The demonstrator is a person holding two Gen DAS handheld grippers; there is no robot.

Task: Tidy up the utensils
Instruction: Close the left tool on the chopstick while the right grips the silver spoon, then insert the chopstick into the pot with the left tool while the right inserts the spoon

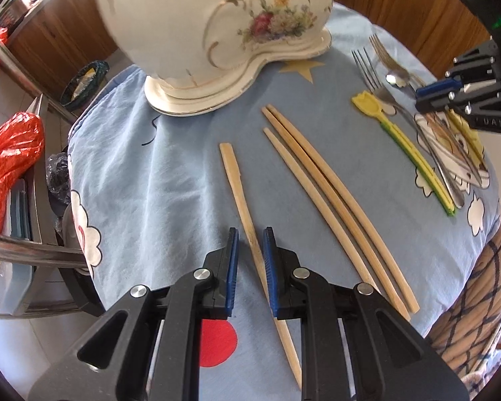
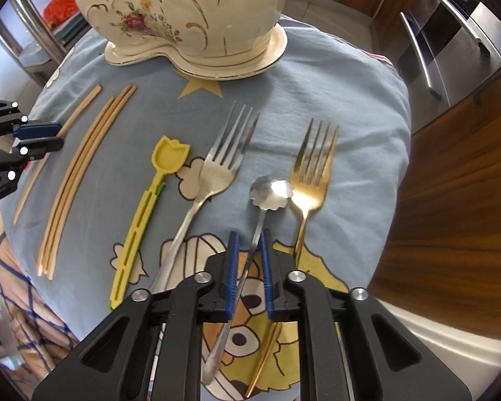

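Straddling a single wooden chopstick (image 1: 247,214), the left gripper (image 1: 250,244) is seen with its jaws apart, one blue pad on each side of the stick; it cannot be told if the pads already touch the wood. The stick lies at a slant between them, so it could be pinched off-centre and turned, or pushed along the soft blue cloth (image 1: 157,180) instead of being lifted. Just to its right three more chopsticks (image 1: 320,180) lie close together, and they could be knocked if the held one swings.

The right gripper (image 2: 248,247) is also open, with the thin handle of the silver spoon (image 2: 270,190) passing between its jaws. This handle is narrow and smooth, so it is judged that it may slip or rotate when the jaws are closed. The gold fork (image 2: 312,173) lies just beside the spoon on the right, its head nearly touching the spoon bowl, and the silver fork (image 2: 217,167) lies on the left; either could be dragged along. The yellow plastic spoon (image 2: 163,167) lies further left.

At the far edge stands the large porcelain tureen (image 2: 183,16). If it is meant as the container, long utensils could strike its rim.
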